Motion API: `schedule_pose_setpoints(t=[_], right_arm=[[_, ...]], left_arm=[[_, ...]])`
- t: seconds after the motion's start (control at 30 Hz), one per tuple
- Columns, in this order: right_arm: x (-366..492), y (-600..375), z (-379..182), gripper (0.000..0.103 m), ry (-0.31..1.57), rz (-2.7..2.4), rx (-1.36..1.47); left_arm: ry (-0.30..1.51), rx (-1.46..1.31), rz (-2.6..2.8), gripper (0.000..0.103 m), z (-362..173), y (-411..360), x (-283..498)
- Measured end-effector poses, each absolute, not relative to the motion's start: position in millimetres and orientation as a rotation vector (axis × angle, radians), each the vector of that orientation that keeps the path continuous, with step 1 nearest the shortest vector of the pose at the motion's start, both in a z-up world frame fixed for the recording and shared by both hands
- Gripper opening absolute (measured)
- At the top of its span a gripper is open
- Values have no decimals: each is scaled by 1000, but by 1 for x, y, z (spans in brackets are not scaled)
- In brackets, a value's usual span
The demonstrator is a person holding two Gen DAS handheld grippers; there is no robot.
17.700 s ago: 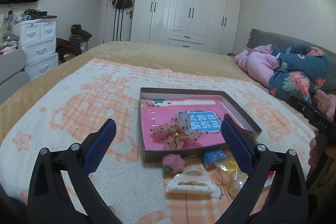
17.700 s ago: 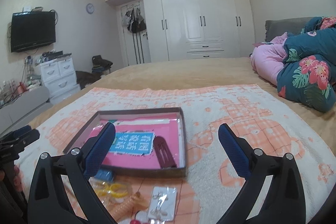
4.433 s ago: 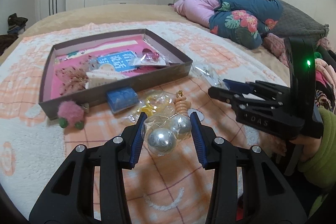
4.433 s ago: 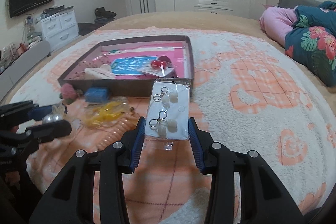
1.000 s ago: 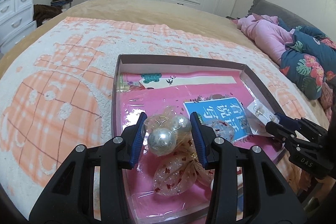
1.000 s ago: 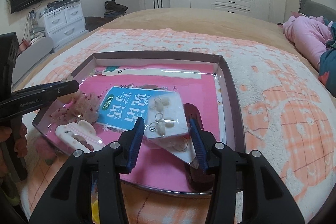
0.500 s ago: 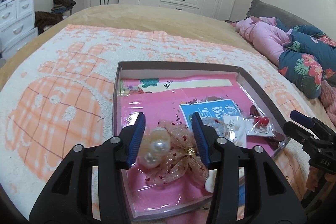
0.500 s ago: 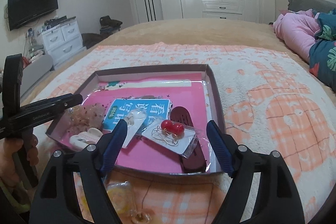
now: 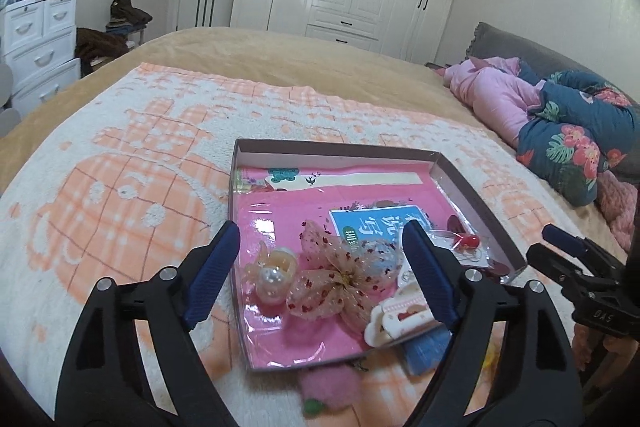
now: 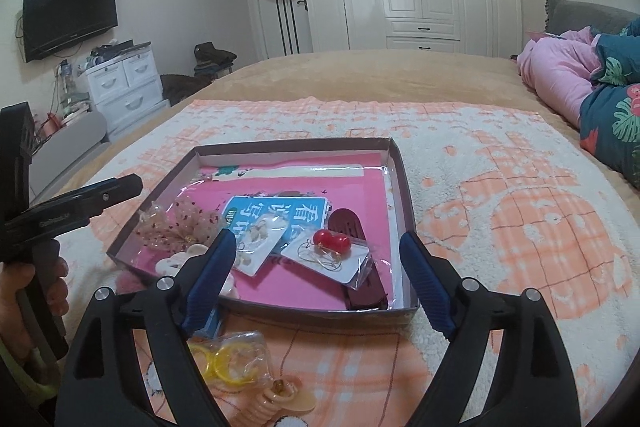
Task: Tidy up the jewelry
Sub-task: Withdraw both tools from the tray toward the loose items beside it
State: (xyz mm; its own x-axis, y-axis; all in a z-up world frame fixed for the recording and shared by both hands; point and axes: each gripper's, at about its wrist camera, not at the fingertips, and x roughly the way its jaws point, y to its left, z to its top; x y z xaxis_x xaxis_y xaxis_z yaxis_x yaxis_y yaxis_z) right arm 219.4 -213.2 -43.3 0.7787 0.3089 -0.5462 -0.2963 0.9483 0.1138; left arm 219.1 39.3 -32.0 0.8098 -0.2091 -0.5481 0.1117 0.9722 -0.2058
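From the left wrist, the left gripper [image 9: 320, 255] has just let its jaws spread wide and empty above the shallow brown cardboard box [image 9: 336, 151] on the bed; the bagged pearl earrings [image 9: 274, 277] lie inside it.

From the right wrist, the right gripper [image 10: 316, 263], its jaws likewise just sprung apart, holds nothing; two carded earring packets [image 10: 260, 243] sit in the box beside a blue label printed "看".
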Motion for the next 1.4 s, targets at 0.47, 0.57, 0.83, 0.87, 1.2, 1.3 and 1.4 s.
schedule_pose_setpoints(t=[0.47,0.57,0.83,0.87,1.2,1.3,1.4], right_arm=[[191,-208,-38,82,581,345,12],[184,-207,-38,82,584,352,12],[167,-205,-39,82,586,363,-2],[165,-205,-40,82,589,361,-2],[146,-201,-47,82,615,384,-16],[140,-197,-48,82,619,396,-31],[136,-193,-50,82,622,407,-42]], left_arm=[[572,-158,-169,85,-21,37,183],[573,-156,-165,86,-21,37,178],[580,-175,-162,86,-22,41,163],[581,-173,-163,86,-22,40,162],[591,-156,-170,86,-26,37,150],[592,-154,-167,86,-26,39,145],[596,-152,-164,87,-28,40,142]])
